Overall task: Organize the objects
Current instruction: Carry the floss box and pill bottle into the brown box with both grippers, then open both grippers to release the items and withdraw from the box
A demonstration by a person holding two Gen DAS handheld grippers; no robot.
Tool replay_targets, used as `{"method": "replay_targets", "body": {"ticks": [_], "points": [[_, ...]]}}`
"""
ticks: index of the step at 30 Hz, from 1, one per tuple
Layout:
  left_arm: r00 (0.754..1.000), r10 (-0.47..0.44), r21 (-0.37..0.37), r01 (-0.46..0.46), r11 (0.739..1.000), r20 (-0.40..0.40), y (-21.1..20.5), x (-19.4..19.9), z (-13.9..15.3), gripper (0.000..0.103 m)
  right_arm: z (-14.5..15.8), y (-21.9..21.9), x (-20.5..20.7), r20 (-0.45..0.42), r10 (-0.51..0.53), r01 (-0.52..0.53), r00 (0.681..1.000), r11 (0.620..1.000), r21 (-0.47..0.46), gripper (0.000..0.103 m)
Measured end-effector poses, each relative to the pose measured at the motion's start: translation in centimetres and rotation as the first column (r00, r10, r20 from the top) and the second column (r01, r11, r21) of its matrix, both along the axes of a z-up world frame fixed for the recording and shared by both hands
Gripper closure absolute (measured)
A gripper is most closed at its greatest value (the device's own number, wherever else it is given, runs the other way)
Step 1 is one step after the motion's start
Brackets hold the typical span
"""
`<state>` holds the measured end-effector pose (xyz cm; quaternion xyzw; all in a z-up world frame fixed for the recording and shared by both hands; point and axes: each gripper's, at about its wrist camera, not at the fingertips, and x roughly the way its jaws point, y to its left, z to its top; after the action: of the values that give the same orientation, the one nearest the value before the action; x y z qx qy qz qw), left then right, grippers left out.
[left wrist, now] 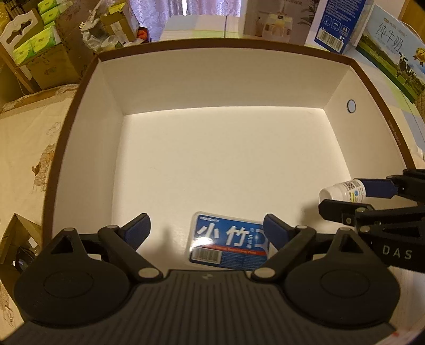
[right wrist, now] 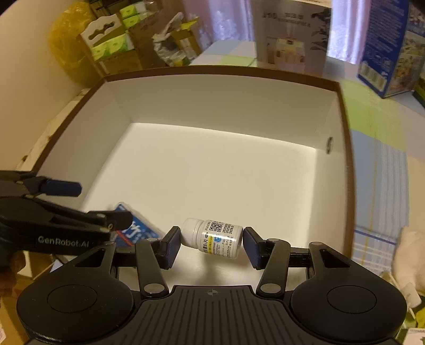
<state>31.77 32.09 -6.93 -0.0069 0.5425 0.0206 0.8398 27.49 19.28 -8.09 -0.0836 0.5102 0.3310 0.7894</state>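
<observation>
A big open box with white inner walls and a brown rim fills both views; its rim also shows in the right wrist view. A flat blue packet with white characters lies on the box floor near the front. My left gripper is open above it, fingers apart on either side. My right gripper is shut on a small white pill bottle, held sideways by cap and base over the box floor. The bottle also shows at the right of the left wrist view. The packet is partly hidden by the left gripper.
Cardboard cartons and green tissue packs are stacked at the back left. Printed product boxes stand behind the box, a milk carton at the right. A pale patterned cloth lies left of the box, a striped cloth right.
</observation>
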Motion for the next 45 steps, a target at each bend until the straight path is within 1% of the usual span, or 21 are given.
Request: {"method": "replay_targets", "body": {"ticks": [2, 4, 7, 10, 16, 24, 28, 36, 45], "points": [[1.0, 0.005, 0.003, -0.005, 1.0, 0.005, 0.3, 0.2, 0.3, 0.013, 0.0, 0.2, -0.1, -0.003, 0.01, -0.01, 1.0, 1.0, 0.004, 0.053], [1.0, 0.01, 0.006, -0.01, 1.0, 0.01, 0.5, 0.4, 0.6, 0.013, 0.1, 0.4, -0.3, 0.015, 0.026, -0.026, 1.0, 1.0, 0.011, 0.046], [1.0, 0.013, 0.012, -0.014, 1.0, 0.02, 0.8, 0.4, 1.0, 0.012, 0.4, 0.4, -0.6, 0.035, 0.037, -0.038, 0.999, 0.999, 0.018, 0.04], [0.999, 0.018, 0.016, -0.018, 1.0, 0.031, 0.9, 0.1, 1.3, 0.01, 0.7, 0.3, -0.9, 0.042, 0.038, -0.039, 0.998, 0.999, 0.016, 0.038], [0.998, 0.022, 0.013, -0.023, 1.0, 0.055, 0.9, -0.6, 2.1, 0.01, 1.4, -0.1, -1.6, 0.046, 0.02, -0.021, 0.999, 1.0, 0.013, 0.037], [0.995, 0.018, 0.004, -0.019, 1.0, 0.094, 0.3, -1.8, 3.4, 0.01, 3.3, -1.4, -2.9, 0.073, -0.002, -0.001, 0.997, 0.999, 0.043, 0.037], [0.992, 0.017, 0.002, -0.018, 1.0, 0.122, -0.4, -2.6, 4.4, 0.01, 4.5, -2.3, -3.7, 0.101, -0.003, -0.002, 0.995, 0.999, 0.052, 0.036], [0.986, 0.014, 0.012, -0.016, 1.0, 0.164, -3.1, -4.8, 6.1, 0.01, 6.8, -5.6, -5.4, 0.14, -0.012, -0.002, 0.99, 0.995, 0.101, 0.036], [0.98, -0.001, 0.007, -0.001, 1.0, 0.201, -8.5, -7.5, 7.9, 0.01, 8.4, -12.3, -6.9, 0.152, -0.037, 0.016, 0.988, 0.99, 0.138, 0.036]]}}
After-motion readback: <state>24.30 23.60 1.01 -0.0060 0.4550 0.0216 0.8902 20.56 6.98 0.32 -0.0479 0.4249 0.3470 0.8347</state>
